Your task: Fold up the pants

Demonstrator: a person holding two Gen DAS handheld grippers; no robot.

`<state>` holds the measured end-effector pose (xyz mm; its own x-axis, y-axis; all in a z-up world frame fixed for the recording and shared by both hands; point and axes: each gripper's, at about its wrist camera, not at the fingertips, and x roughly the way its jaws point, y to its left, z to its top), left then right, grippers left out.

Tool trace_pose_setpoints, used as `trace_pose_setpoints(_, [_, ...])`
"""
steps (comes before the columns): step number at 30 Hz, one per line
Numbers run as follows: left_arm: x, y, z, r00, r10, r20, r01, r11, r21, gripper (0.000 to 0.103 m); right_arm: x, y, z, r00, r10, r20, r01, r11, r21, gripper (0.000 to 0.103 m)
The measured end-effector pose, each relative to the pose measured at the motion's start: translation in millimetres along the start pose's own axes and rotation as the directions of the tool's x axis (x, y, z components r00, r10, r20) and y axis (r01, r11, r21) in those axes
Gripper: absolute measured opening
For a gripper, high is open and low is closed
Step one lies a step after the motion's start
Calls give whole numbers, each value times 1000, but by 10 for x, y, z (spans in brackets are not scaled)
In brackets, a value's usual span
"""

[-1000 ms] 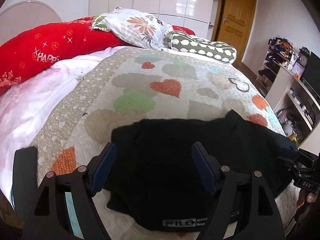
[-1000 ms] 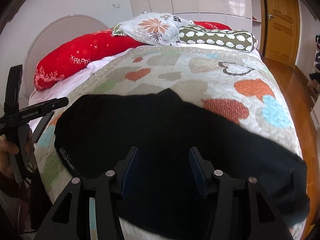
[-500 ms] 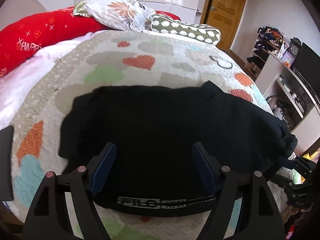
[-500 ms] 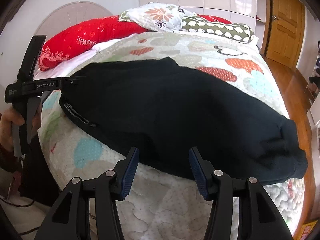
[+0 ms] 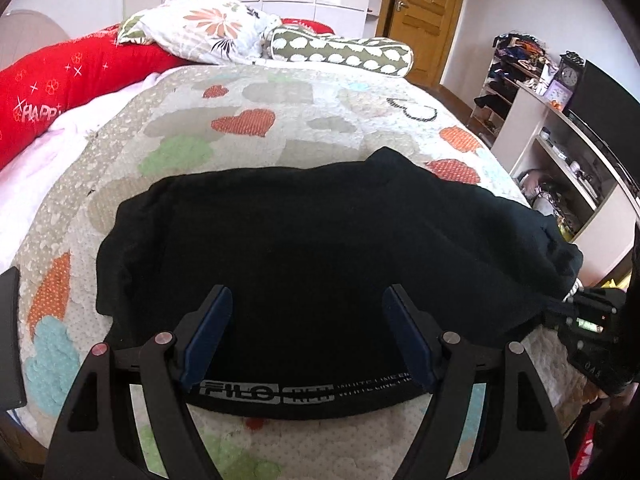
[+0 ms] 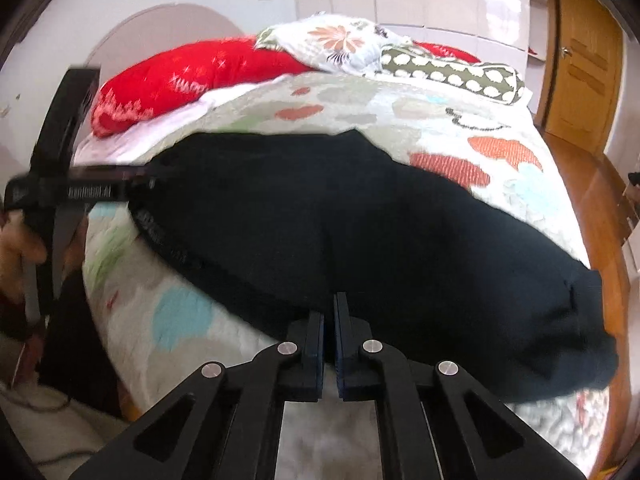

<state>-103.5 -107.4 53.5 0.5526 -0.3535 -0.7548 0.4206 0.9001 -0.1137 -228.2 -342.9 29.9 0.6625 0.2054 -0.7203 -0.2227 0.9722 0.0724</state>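
Black pants [image 5: 320, 248] lie spread across the heart-patterned quilt [image 5: 256, 96], waistband with white lettering [image 5: 280, 392] toward me. My left gripper [image 5: 306, 300] is open, its blue pads over the waistband area, holding nothing. In the right wrist view the pants [image 6: 380, 232] stretch from the waistband at left to the leg end at right. My right gripper [image 6: 329, 300] is shut at the pants' near edge; whether cloth is pinched between the pads is not visible. The left gripper [image 6: 120, 188] also shows there at the waistband corner.
Red bolster [image 5: 60, 84], floral pillow [image 5: 208, 28] and green dotted bolster [image 5: 344, 50] lie at the head of the bed. A shelf unit with clutter [image 5: 560, 120] stands to the right. A wooden door [image 5: 424, 12] is behind. The bed's front edge drops off close to both grippers.
My right gripper has gone from open to shut at the pants' near edge. My left gripper stays open and has pulled back slightly, with the waistband still below it.
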Motion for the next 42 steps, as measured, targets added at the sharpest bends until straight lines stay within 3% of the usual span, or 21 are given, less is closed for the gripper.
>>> trace_pose_setpoints(3, [47,-55,-30,1000,-10,-10,10,1000,8,78,48,-52,-94,1000,7,26,-8,999,44,3])
trace_pose_setpoints(5, [127,-122,-55,999,-5,-43,6,1000,24,78,2,-96,-97,999,24,31,-27,996,89,13])
trace_pose_setpoints(7, [120,-177,-66,999,-13,-44,15,999,41,78,-134,-179,-96,998,30,55,-37,990,137,39])
trace_pose_setpoints(9, [85,-220,-52,999,-21,-30,23,998,56,78,-292,-290,-99,996,-24,80,10,985,173,44])
trace_pose_setpoints(16, [124,-336,2,998,-46,-33,48,997,57,78,-527,-756,-75,973,-223,63,195,936,293,44])
trace_pose_setpoints(22, [175,-446,-12,997,-52,-49,56,995,82,78,-557,-965,-104,952,-306,27,282,905,319,44])
trace_pose_setpoints(39, [274,-612,35,995,-81,-64,87,991,102,78,-566,-1260,-185,917,-399,-23,380,855,354,53])
trace_pose_setpoints(42, [303,-637,26,993,-87,-73,95,990,103,78,-551,-1387,-259,933,-359,-23,337,849,406,53])
